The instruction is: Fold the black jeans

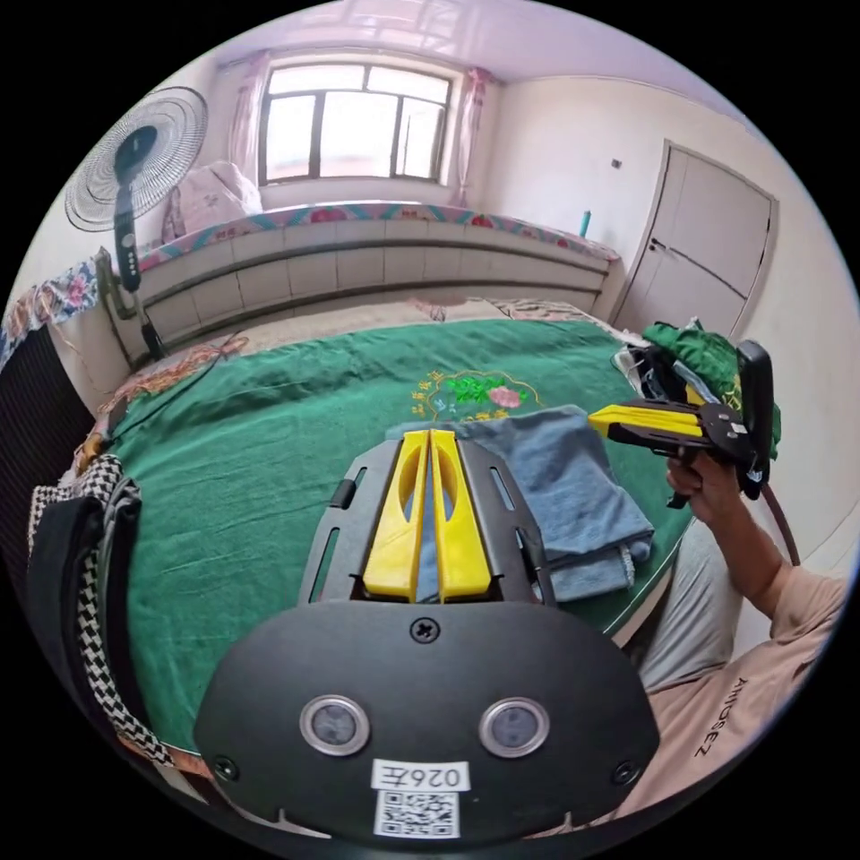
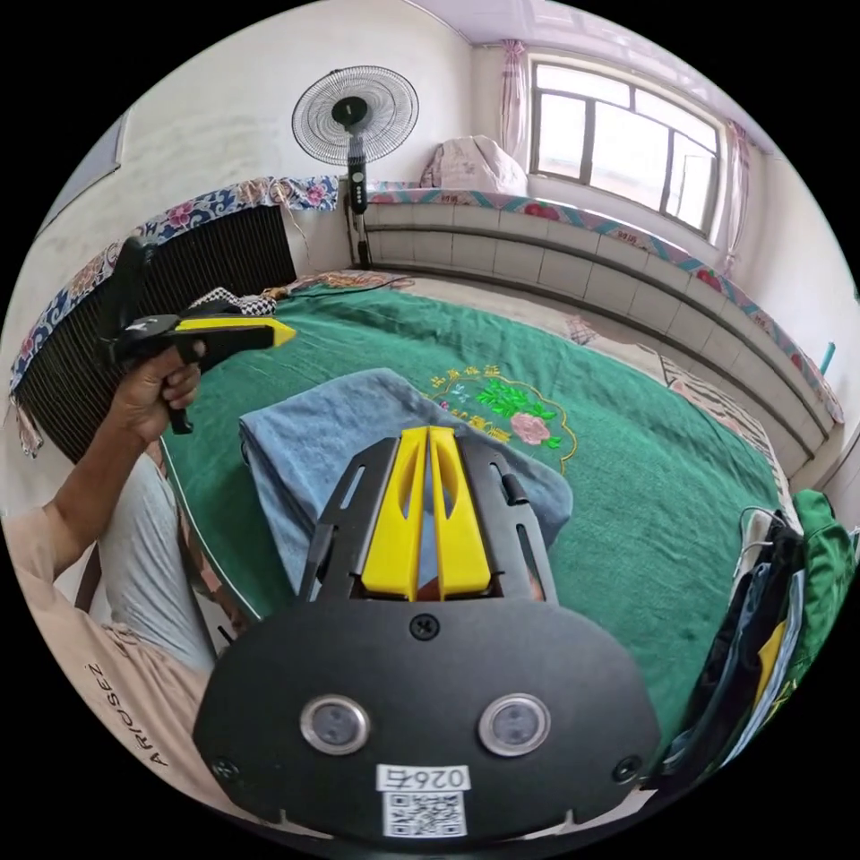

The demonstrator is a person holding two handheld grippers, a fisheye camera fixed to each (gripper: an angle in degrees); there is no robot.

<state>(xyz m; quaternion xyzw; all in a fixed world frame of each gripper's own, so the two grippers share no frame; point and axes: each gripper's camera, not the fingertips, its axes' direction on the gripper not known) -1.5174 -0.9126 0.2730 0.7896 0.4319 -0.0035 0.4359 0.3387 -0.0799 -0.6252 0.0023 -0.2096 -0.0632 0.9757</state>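
- Left gripper view: no black jeans identifiable; possibly in dark pile (image 1: 690,372) at right edge, unconfirmed.
- Folded blue garment (image 1: 573,488) lay centre on green cloth (image 1: 269,466).
- Left gripper (image 1: 430,439) and right gripper (image 2: 428,434) closed, empty, raised.
- Risk judged: grabbing wrong garment from heap (image 2: 770,618), toppling it.

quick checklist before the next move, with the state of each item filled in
1. Left gripper empty: ok, jaws closed on nothing.
2. Right gripper empty: ok, jaws closed on nothing, held above the bed.
3. Folded blue garment settled: ok, it lies flat on the green cover, neither gripper touching it.
4. Black jeans located: cannot tell; dark items sit in the clothes pile and the checked pile, none clearly jeans.
5. Room to fold: ok, much of the cover is bare.
6. Blue garment clear of the edge: not ok, it sits right at the near edge.
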